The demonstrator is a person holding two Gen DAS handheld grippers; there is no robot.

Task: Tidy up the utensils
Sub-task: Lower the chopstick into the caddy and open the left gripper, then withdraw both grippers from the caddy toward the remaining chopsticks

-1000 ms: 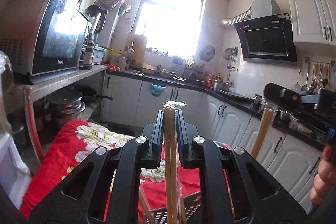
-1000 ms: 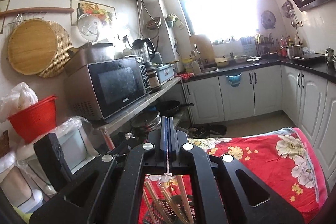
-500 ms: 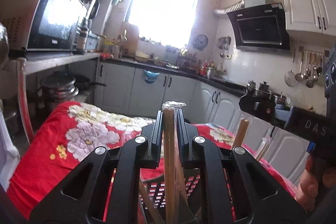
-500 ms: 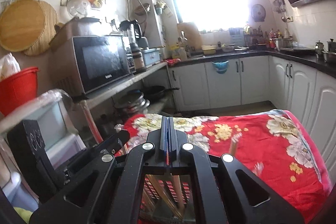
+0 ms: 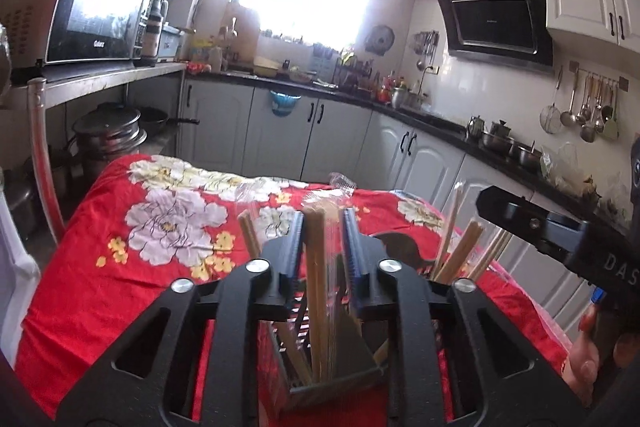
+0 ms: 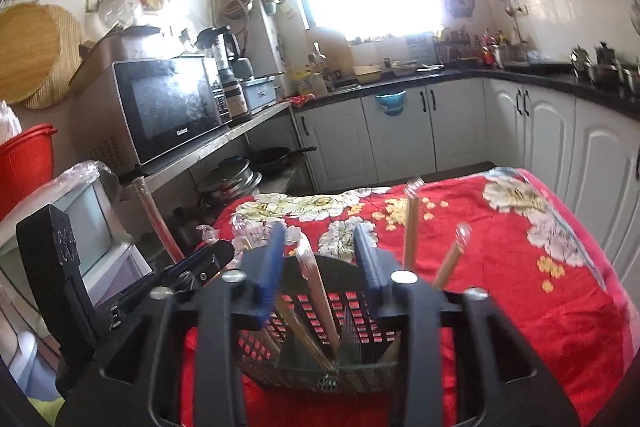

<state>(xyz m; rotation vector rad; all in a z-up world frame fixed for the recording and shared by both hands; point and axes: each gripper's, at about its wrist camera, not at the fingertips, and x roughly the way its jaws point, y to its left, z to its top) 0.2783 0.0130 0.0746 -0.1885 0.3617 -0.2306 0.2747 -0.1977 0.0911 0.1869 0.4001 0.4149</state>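
Sunlit kitchen cabinets ring a worktop draped in a red floral cloth [image 5: 132, 267]. On it stands a dark slotted plastic utensil holder [image 6: 360, 311] with wrapped wooden chopsticks leaning inside. The left tool [image 5: 322, 243] hangs over the holder, its jaws opening, with a plastic-wrapped pair of chopsticks [image 5: 316, 267] standing loose between them. The right tool [image 6: 320, 255] is also opening; another wrapped chopstick pair [image 6: 316, 283] leans between its blue pads [image 6: 270, 267], apparently untouched.
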